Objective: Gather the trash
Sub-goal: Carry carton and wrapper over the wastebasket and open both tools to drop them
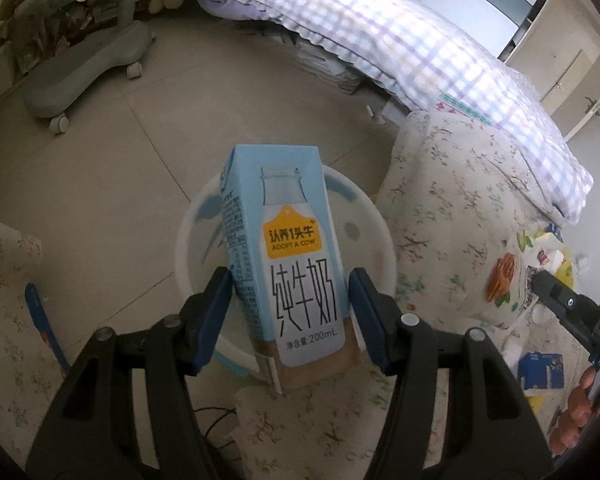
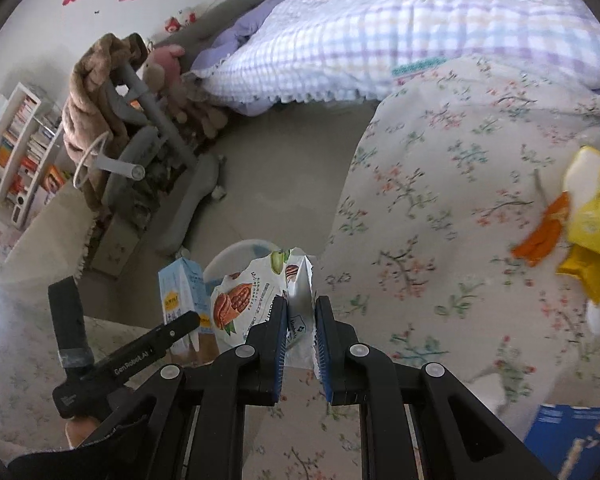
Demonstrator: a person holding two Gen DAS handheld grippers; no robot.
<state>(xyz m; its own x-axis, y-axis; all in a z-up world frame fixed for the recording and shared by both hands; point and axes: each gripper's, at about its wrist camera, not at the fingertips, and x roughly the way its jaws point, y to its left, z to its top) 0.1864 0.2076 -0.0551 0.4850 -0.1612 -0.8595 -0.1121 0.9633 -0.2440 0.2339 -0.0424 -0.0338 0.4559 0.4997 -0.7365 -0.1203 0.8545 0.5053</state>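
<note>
Our left gripper [image 1: 288, 304] is clamped on a light-blue milk carton [image 1: 290, 256], held upright over a white bin [image 1: 204, 216] on the tiled floor [image 1: 100, 168], while our right gripper [image 2: 300, 340] is pinched tight on a crumpled nut-print snack wrapper [image 2: 256, 292] just beside that carton. A floral cloth [image 2: 440, 200] covers the worktop, carrying more wrappers [image 2: 588, 220]. Beyond lie a bed with a checked quilt [image 1: 400, 28], a grey wheeled chair [image 1: 84, 64] and a bookshelf [image 2: 16, 152].
</note>
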